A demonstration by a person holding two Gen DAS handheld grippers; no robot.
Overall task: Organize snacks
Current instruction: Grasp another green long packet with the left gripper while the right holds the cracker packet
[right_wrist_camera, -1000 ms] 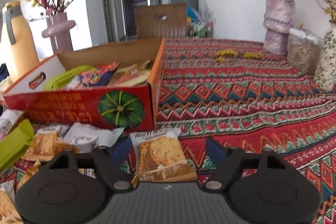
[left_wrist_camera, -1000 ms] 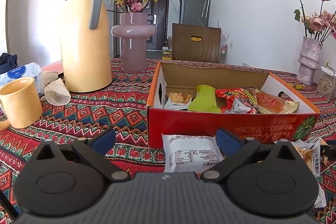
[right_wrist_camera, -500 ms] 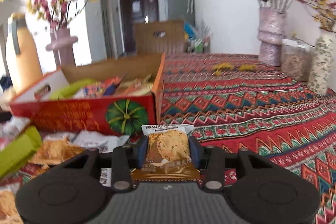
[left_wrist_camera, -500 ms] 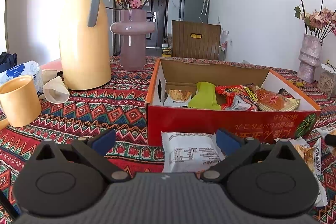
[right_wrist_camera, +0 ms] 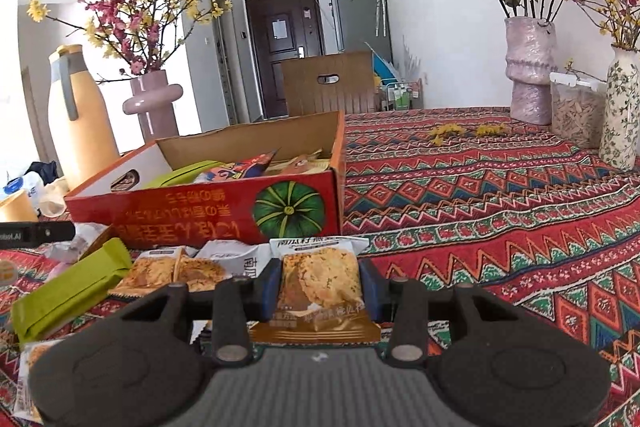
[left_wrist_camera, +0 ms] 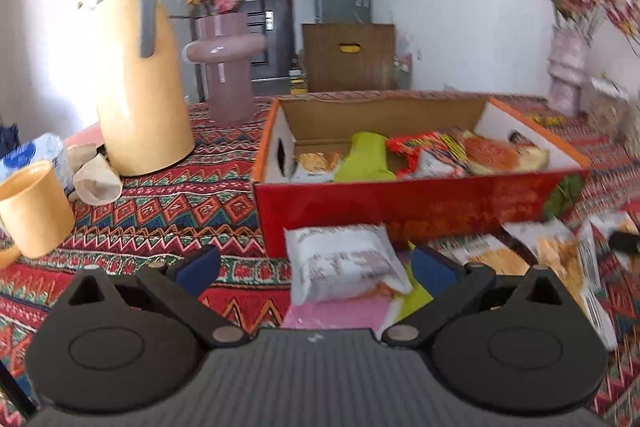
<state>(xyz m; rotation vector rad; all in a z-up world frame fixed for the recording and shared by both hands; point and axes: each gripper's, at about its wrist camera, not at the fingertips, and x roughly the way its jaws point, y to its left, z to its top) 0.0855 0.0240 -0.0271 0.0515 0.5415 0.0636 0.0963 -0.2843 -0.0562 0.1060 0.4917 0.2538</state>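
Observation:
A red cardboard box (left_wrist_camera: 420,203) (right_wrist_camera: 224,211) holds several snack packs. My right gripper (right_wrist_camera: 320,285) is shut on a cookie packet (right_wrist_camera: 322,279) and holds it above the table in front of the box's right corner. My left gripper (left_wrist_camera: 314,263) is open, with a white snack packet (left_wrist_camera: 344,267) lying between its fingers over a pink pack (left_wrist_camera: 340,313). More loose packets lie in front of the box: a green bar (right_wrist_camera: 68,291), cookie packs (right_wrist_camera: 176,269) and packs at the right of the left wrist view (left_wrist_camera: 560,259).
A yellow thermos jug (left_wrist_camera: 140,75), a pink vase (left_wrist_camera: 224,67) and a yellow cup (left_wrist_camera: 34,207) stand left of the box. Flower vases (right_wrist_camera: 528,67) and a jar (right_wrist_camera: 576,115) stand at the far right on the patterned tablecloth (right_wrist_camera: 480,195).
My right gripper closed on the cookie packet and lifted it off the table. My left gripper rose and tilted a little over the white packet, staying open.

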